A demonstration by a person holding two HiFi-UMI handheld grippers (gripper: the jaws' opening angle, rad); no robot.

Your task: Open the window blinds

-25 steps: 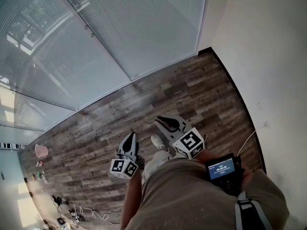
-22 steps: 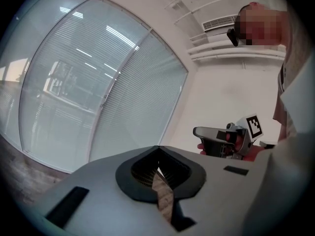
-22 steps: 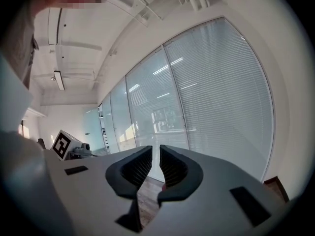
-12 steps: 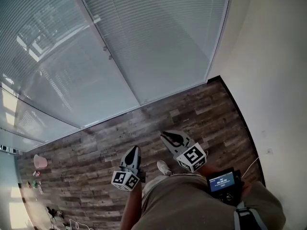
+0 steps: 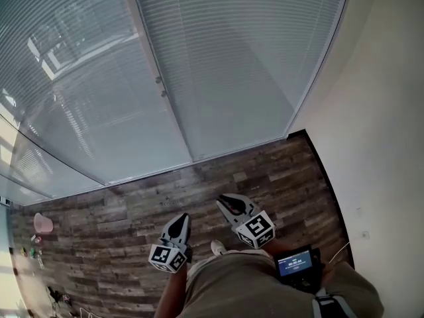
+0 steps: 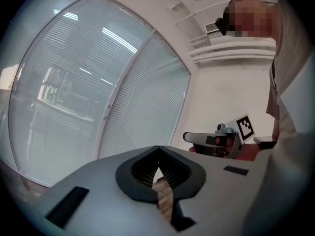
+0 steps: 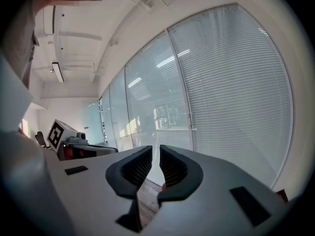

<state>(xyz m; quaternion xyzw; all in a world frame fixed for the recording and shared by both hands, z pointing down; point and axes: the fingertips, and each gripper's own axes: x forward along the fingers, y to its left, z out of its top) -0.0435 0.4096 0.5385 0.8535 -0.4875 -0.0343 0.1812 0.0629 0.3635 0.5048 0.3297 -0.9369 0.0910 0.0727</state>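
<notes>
Window blinds (image 5: 245,65): slats shut behind glass, ahead of and above both of your grippers and well apart from them. Your left gripper (image 5: 182,217) has its jaws together and is empty. Your right gripper (image 5: 226,203) has its jaws slightly apart with nothing between them. The step in hand is judged to be the approach. Your next move calls for finding the control, perhaps the two small knobs (image 5: 161,86) on the frame ahead, and closing a gripper on it.
</notes>
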